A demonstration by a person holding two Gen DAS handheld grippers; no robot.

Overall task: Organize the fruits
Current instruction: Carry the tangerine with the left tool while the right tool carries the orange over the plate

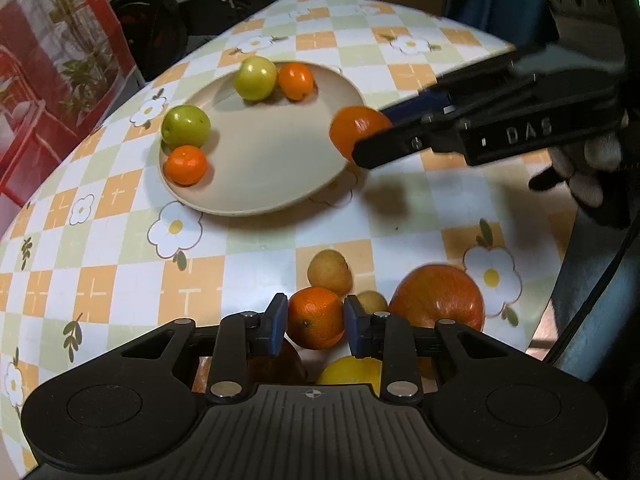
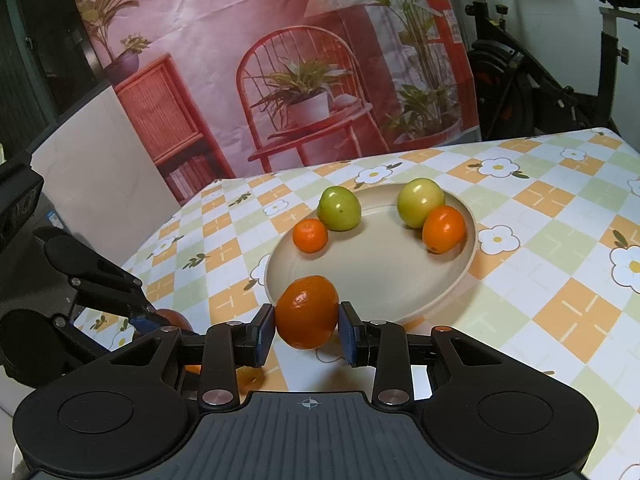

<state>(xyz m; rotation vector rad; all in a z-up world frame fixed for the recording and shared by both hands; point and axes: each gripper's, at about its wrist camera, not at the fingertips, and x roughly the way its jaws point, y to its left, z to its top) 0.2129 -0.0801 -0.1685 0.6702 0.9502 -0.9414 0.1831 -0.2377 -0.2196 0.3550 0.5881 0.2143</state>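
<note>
a: how many fruits on the beige plate (image 2: 460,280)?

b: four: two green fruits (image 2: 339,208) and two small oranges (image 2: 310,235), in pairs at opposite sides.

a: and the grippers?

b: the right gripper (image 2: 307,326) pinches a fifth orange (image 2: 307,312) between its fingers, held over the plate's near rim. the left gripper (image 1: 316,320) has its fingers on another orange (image 1: 316,318) on the checked counter (image 1: 120,272), amid a large orange-red fruit (image 1: 438,296) and two small tan fruits (image 1: 329,272).
</note>
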